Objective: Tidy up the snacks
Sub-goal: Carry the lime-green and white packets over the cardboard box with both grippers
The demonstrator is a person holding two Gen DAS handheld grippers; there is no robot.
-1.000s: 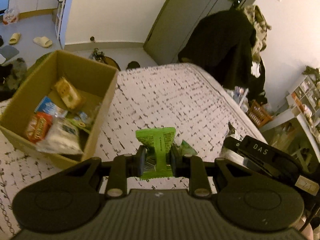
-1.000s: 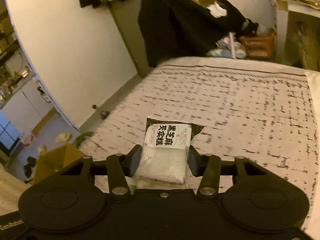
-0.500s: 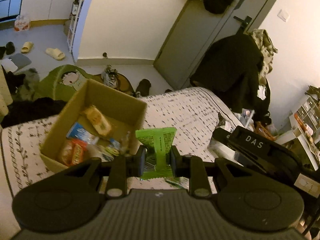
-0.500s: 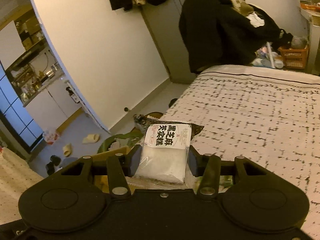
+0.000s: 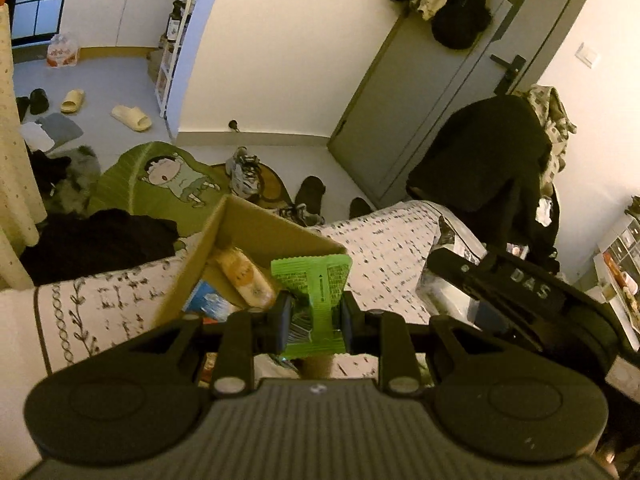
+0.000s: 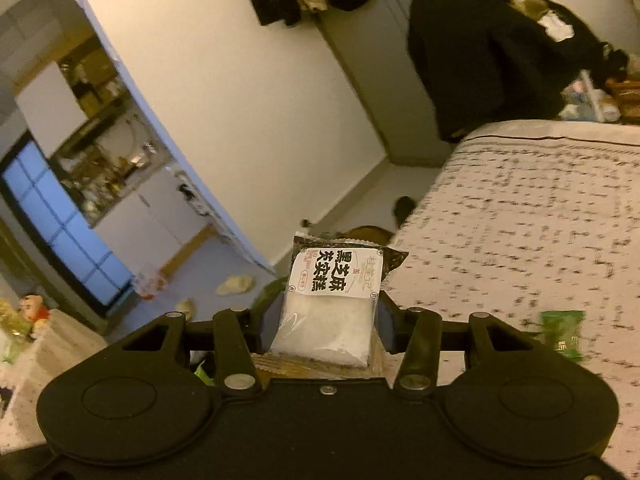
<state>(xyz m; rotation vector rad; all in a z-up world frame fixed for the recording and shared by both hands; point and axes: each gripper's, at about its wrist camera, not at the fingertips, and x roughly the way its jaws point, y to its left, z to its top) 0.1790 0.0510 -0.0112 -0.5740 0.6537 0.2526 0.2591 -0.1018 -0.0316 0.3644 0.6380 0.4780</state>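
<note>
My left gripper point(image 5: 313, 322) is shut on a green snack packet point(image 5: 314, 300) and holds it over the near right corner of an open cardboard box point(image 5: 256, 228) on the bed. The box holds a yellow-orange snack point(image 5: 244, 276) and a blue packet point(image 5: 210, 300). My right gripper point(image 6: 326, 332) is shut on a white snack packet with a black top and Chinese print point(image 6: 332, 300), above the bed's left edge. The right gripper also shows in the left wrist view point(image 5: 516, 292), to the right. A green packet point(image 6: 562, 334) lies on the bed.
The bed has a white cover with black marks point(image 6: 540, 220). Beyond it are a grey door point(image 5: 432, 92), a chair piled with dark clothes point(image 5: 484, 156), shoes and slippers on the floor point(image 5: 244, 172), and a green cartoon cushion point(image 5: 160, 184).
Both grippers have moved left toward the box with their packets. The box now sits right under the left gripper. The right view has swung toward the floor and doorway.
</note>
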